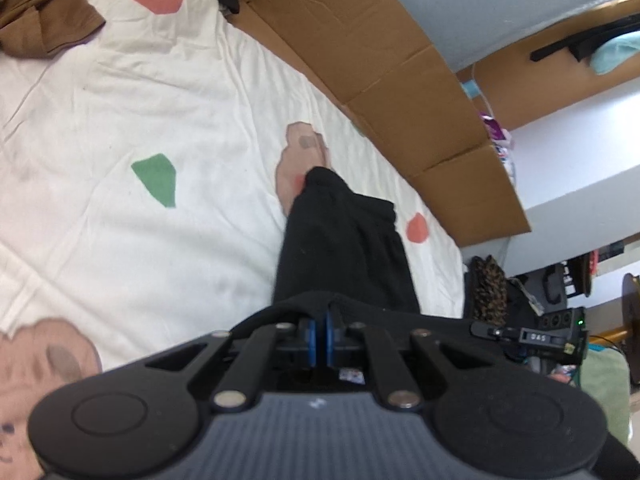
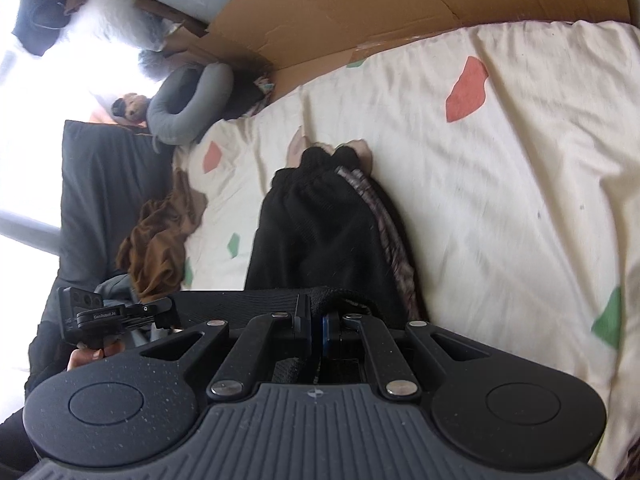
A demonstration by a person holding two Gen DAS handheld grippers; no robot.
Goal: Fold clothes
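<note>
Both grippers tilt down toward the bed, each clamped on the near edge of the same black knit garment with a gathered cuff (image 1: 340, 240). The left gripper (image 1: 319, 330) has its blue-padded fingers (image 1: 308, 334) pressed together with a fold of the black cloth pinched between them. The right gripper (image 2: 316, 326) is closed the same way, its jaws tight on the thick ribbed hem, with the fabric bunching over the top of the fingers.

The garment stretches away from both grippers and lies on the cream bed sheet printed with red and green patches (image 1: 120, 120), its far end resting near the middle of the bed.

From the left wrist view the garment reads as one narrow dark leg ending at a cuff beside a pinkish printed figure on the sheet. A flattened brown cardboard sheet (image 1: 380, 80) runs along the far side of the bed, with cluttered shelves beyond.

The right wrist view shows more: a striped grey-pink lining or band (image 2: 384, 232) along the garment's right edge and a grey curved neck pillow (image 2: 188, 100) at the bed's far corner. A crumpled brown cloth (image 2: 156, 248) lies on the sheet to the left, seen in the left view's top corner too. At the lower left, a person's hand (image 2: 90, 356) is holding the other gripper's handle.
</note>
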